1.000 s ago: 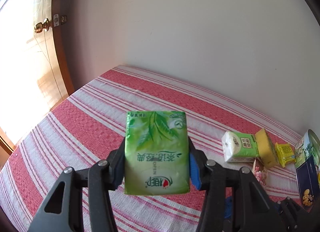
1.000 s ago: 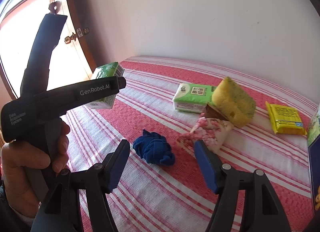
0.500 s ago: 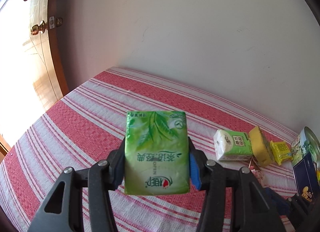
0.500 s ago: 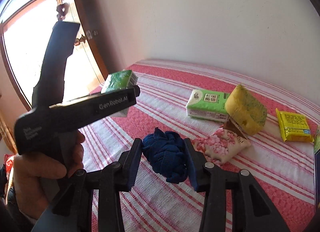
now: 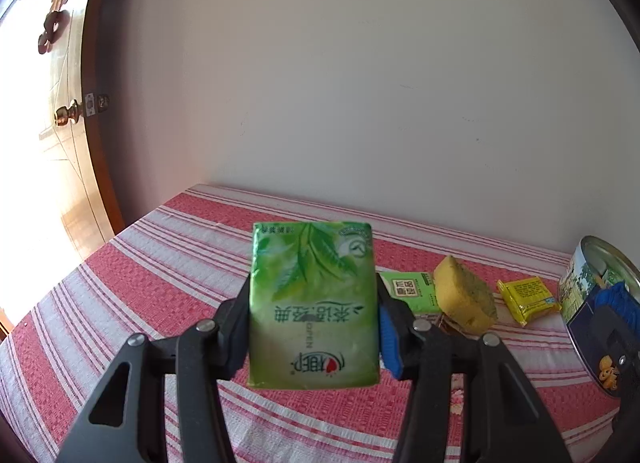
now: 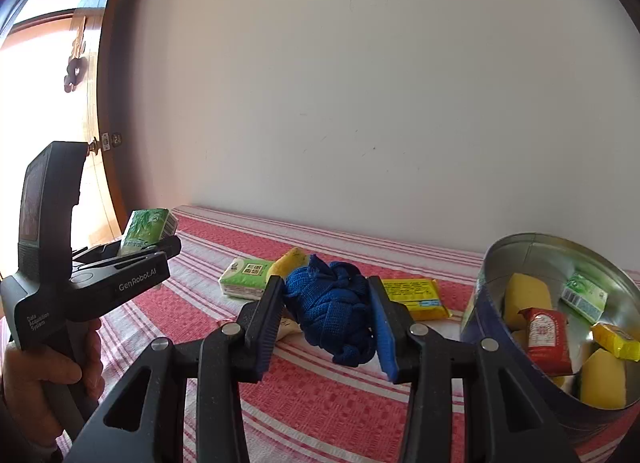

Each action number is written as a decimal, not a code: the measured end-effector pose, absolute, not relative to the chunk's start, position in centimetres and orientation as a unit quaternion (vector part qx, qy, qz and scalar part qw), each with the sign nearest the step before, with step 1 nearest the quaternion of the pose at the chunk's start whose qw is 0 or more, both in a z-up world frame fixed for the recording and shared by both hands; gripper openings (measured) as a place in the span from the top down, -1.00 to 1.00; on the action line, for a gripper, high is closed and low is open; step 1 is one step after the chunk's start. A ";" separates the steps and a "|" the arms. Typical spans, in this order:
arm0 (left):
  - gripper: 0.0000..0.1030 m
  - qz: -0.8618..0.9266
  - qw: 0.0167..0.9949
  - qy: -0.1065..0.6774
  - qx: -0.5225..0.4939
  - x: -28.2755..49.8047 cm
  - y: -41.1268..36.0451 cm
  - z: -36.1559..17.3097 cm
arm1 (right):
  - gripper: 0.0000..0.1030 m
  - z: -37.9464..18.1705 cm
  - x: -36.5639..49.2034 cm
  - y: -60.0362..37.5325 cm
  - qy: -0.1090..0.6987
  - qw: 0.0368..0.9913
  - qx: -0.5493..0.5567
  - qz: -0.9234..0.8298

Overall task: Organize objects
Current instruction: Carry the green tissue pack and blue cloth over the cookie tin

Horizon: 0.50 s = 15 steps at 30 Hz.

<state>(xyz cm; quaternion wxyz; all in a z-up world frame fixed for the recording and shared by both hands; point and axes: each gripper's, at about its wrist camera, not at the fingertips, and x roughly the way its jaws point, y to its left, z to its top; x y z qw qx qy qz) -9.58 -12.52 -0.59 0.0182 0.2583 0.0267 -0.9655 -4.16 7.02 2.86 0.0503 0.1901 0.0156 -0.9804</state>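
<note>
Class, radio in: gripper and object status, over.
Left gripper shut on green tissue pack. Right gripper shut on blue cloth, near round tin. Path clear.

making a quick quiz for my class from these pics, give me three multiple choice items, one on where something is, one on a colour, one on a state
1. Where does the round tin stand?
A. on the striped cloth, to the right of the right gripper
B. on the floor
C. on a shelf

2. What colour is the cloth bundle in the right gripper?
A. red
B. blue
C. white

3. What is the left gripper doing?
A. open, with nothing in it
B. lying on the bed
C. shut on the green tissue pack

Answers: 1 A, the tin rests on the striped cloth at the right edge of the view; 2 B, the knit bundle is deep blue; 3 C, both pads press the pack's sides.
</note>
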 end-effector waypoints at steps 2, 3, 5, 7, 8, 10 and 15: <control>-0.02 -0.965 0.015 0.020 0.260 -9.3 -11.8 -0.7 | 0.14 3.0 -3.9 7.3 0.015 0.048 0.188 -0.981; -0.02 -0.965 0.016 0.017 0.260 -9.1 -11.5 -0.7 | 0.14 3.1 -3.9 7.6 0.014 0.050 0.189 -0.981; -0.02 -0.966 0.017 0.014 0.259 -8.6 -10.8 -0.7 | 0.14 3.1 -3.8 7.8 0.014 0.050 0.189 -0.981; -0.02 -0.966 0.016 0.014 0.258 -8.2 -10.1 -0.6 | 0.14 3.3 -3.5 8.1 0.017 0.050 0.187 -0.981; -0.02 -0.967 0.016 0.012 0.256 -7.9 -9.7 -0.5 | 0.14 3.4 -3.4 8.3 0.020 0.049 0.186 -0.981; -0.02 -0.967 0.016 0.007 0.253 -7.4 -8.9 -0.4 | 0.14 3.6 -2.9 7.9 0.026 0.042 0.178 -0.983; -0.02 -0.970 0.008 -0.001 0.244 -6.4 -6.8 0.1 | 0.14 3.6 -1.9 9.5 0.029 0.030 0.168 -0.985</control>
